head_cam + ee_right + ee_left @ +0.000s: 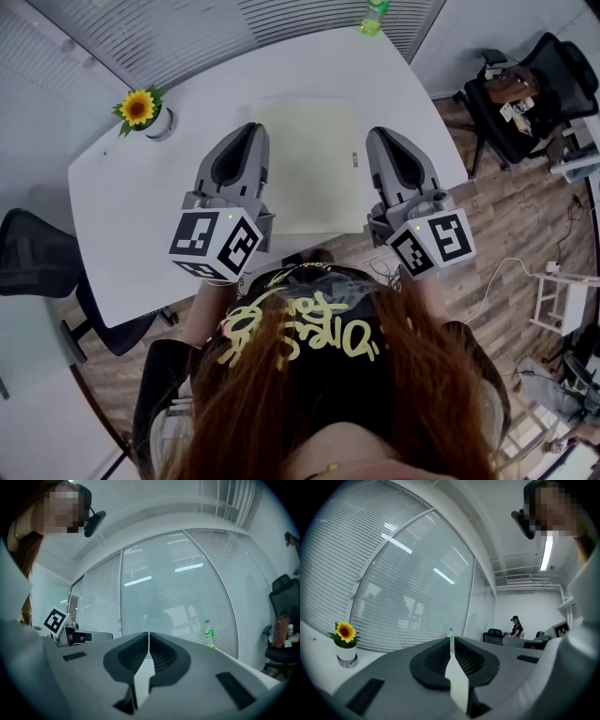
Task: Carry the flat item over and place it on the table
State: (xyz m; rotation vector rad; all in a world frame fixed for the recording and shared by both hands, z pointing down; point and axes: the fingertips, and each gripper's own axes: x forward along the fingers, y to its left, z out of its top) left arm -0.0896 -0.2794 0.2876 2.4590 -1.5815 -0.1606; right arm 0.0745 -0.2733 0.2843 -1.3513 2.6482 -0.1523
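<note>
I'm clenching left tool (249, 129) on flat item (309, 164), left edge | right tool (379, 133) clenching its right edge | item hanging over white tabletop (122, 206) | yellow scrawl on cap (309, 328) staying illegible to me | bottle (374, 15) label too small

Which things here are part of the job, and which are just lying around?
In the job: flat sheet, clamped on either side by the left gripper and right gripper; white table.

Just lying about: potted sunflower, green bottle, office chair, bag on it.
</note>
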